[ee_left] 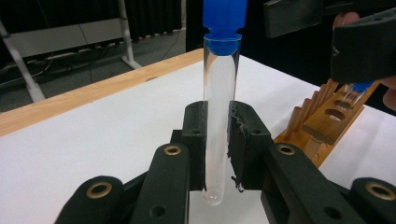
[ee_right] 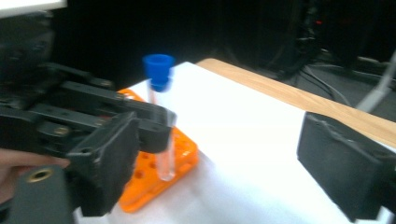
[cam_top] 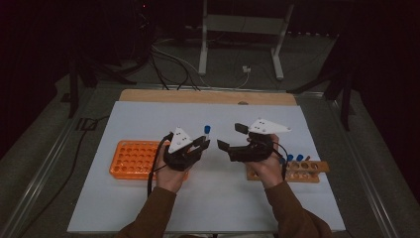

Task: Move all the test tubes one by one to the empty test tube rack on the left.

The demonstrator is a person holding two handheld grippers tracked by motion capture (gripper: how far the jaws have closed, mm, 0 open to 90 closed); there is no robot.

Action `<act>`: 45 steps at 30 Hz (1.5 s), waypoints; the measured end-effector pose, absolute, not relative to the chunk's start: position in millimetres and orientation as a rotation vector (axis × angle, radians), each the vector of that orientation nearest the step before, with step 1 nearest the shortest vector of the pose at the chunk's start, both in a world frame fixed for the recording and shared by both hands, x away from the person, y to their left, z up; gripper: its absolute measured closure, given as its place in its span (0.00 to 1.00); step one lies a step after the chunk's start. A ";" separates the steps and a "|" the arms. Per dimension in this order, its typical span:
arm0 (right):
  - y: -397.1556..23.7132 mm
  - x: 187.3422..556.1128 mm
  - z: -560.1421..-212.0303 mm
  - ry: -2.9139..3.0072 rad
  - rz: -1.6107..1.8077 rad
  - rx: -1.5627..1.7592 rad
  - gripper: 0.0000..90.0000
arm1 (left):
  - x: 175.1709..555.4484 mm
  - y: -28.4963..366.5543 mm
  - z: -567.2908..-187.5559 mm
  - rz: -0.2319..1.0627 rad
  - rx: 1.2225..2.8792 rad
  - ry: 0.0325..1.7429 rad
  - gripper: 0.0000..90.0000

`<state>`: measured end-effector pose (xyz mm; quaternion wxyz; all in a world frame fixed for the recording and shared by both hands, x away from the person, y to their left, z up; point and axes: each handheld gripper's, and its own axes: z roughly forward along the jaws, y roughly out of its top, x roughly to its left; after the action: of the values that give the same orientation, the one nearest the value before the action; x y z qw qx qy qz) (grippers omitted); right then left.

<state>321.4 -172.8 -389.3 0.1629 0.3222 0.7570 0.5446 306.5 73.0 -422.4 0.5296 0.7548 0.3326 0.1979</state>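
A clear test tube point(ee_left: 219, 116) with a blue cap point(cam_top: 207, 130) stands upright in my left gripper point(ee_left: 218, 144), which is shut on its lower half above the white mat. My right gripper point(cam_top: 232, 137) faces it from the right, open, its jaws wide apart and touching nothing. In the right gripper view point(ee_right: 224, 163) the tube point(ee_right: 161, 116) sits just beyond the left jaw, held by the other gripper. The orange rack point(cam_top: 131, 158) lies under my left hand. A wooden rack point(cam_top: 302, 171) with blue-capped tubes point(cam_top: 294, 158) lies behind my right hand.
The white mat point(cam_top: 148, 119) covers a wooden table whose bare edge point(cam_top: 208, 96) shows at the far side. Cables and a white metal stand point(cam_top: 237, 29) lie on the floor beyond. The orange rack's holes point(ee_right: 177, 158) look empty.
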 end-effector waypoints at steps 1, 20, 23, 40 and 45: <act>-174.3 322.2 -389.8 2.150 1.544 0.931 0.07 | 306.4 74.0 -422.4 0.474 1.800 0.796 0.87; -218.7 324.6 -393.2 2.097 1.468 1.055 0.00 | 301.5 118.3 -419.2 0.513 1.749 0.829 0.87; -228.2 323.2 -393.5 2.084 1.459 1.067 0.00 | 300.9 125.3 -420.3 0.519 1.748 0.842 0.87; -271.6 317.7 -403.2 2.015 1.434 1.161 0.00 | 295.0 151.8 -430.5 0.524 1.734 0.865 0.87; -282.1 314.7 -406.1 1.995 1.428 1.175 0.00 | 292.4 157.7 -434.5 0.525 1.734 0.873 0.87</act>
<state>314.7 -282.1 -406.1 0.2091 0.4224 0.7172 0.5133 292.4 157.7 -434.5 0.5356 0.7282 0.3664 0.2205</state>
